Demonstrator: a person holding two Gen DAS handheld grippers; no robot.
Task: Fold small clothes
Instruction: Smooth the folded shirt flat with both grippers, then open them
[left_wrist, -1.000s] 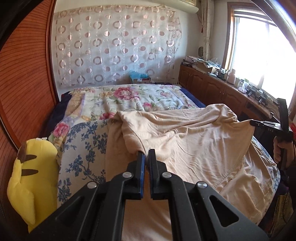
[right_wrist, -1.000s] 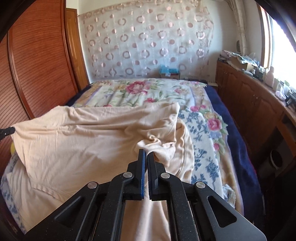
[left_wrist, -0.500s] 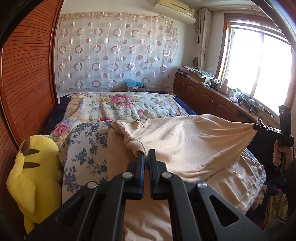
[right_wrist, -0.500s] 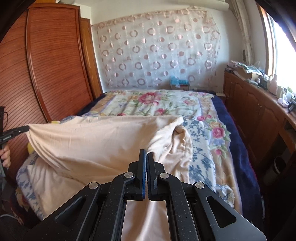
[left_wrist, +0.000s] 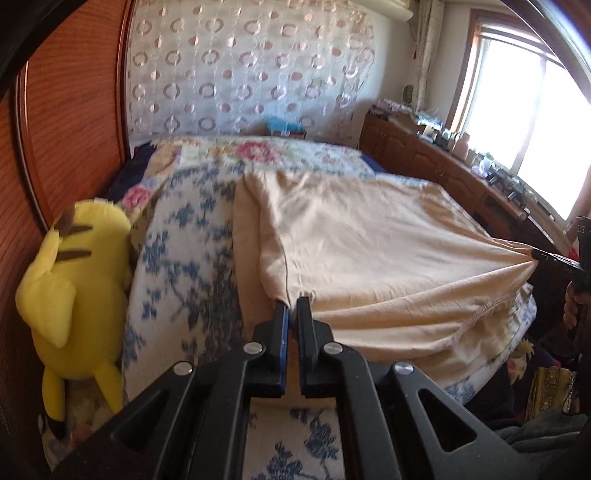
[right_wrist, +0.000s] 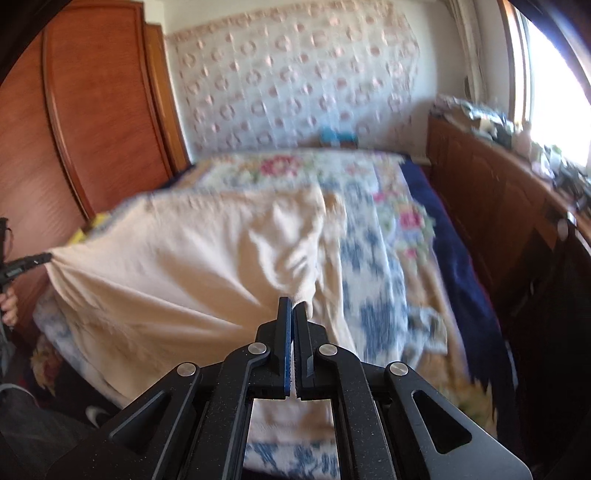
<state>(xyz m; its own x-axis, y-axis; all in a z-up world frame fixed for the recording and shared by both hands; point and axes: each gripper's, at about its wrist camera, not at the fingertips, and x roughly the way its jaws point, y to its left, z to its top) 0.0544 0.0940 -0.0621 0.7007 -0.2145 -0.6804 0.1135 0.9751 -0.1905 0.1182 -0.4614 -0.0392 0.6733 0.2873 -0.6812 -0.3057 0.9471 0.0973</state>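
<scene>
A soft, cream-coloured garment (left_wrist: 373, 254) of thin, wrinkled cloth with a stitched hem stretches over a floral bedspread (left_wrist: 184, 236), pinched at one corner by the clamped left gripper (left_wrist: 292, 306) and at the other by the clamped right gripper (right_wrist: 294, 306). A plush yellow toy (left_wrist: 70, 295) slumps left of the left fingers against ribbed wood. No writing is readable.

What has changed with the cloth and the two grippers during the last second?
The beige garment was pulled toward the near edge of the bed and stretched flatter between the left gripper and right gripper. Nothing was taken or let go: both stay shut on the cloth. The yellow plush toy did not move.
</scene>
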